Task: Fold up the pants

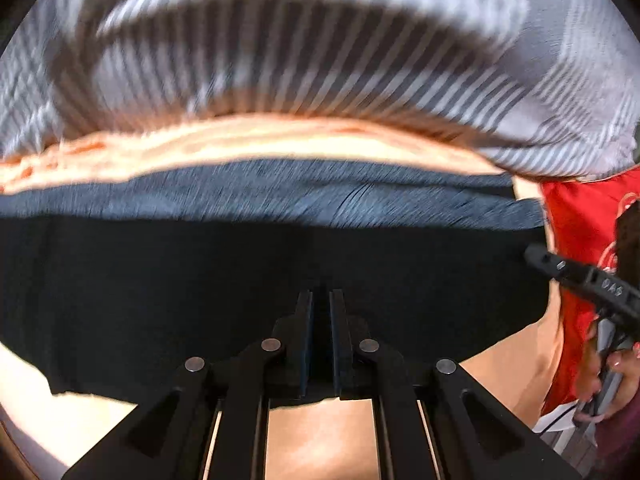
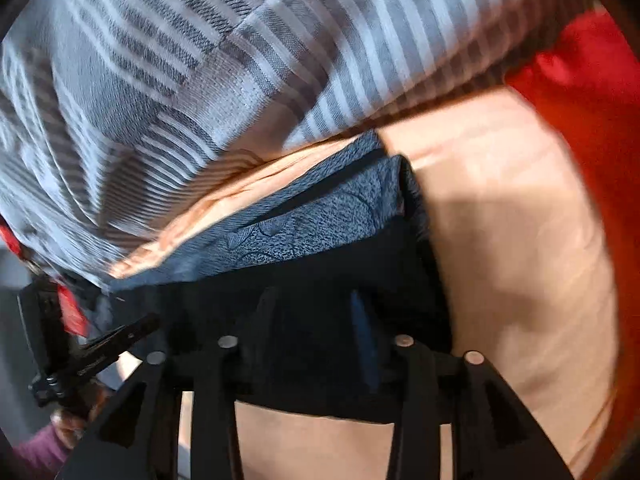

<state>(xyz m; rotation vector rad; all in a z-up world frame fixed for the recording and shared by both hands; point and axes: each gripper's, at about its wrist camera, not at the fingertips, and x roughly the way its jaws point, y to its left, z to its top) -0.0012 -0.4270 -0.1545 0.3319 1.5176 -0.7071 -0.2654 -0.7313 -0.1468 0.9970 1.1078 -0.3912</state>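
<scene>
Black pants (image 1: 248,288) lie folded on the tan table (image 1: 320,432), a grey-blue layer showing along the far edge. Left hand-held gripper (image 1: 320,300) pinched nearly closed on the near hem. Right hand-held gripper (image 2: 316,300) spread apart over the pants' end; grip uncertain, blurred.

Warm bright light, hard shadows; heavy motion blur, worst in upper halves; fisheye bending, dark vignette corners.

A home bedroom: a bed with a peach sheet (image 2: 512,248), a grey striped blanket (image 2: 248,64) bunched behind it, and a red cloth (image 2: 580,92) beside the blanket.
</scene>
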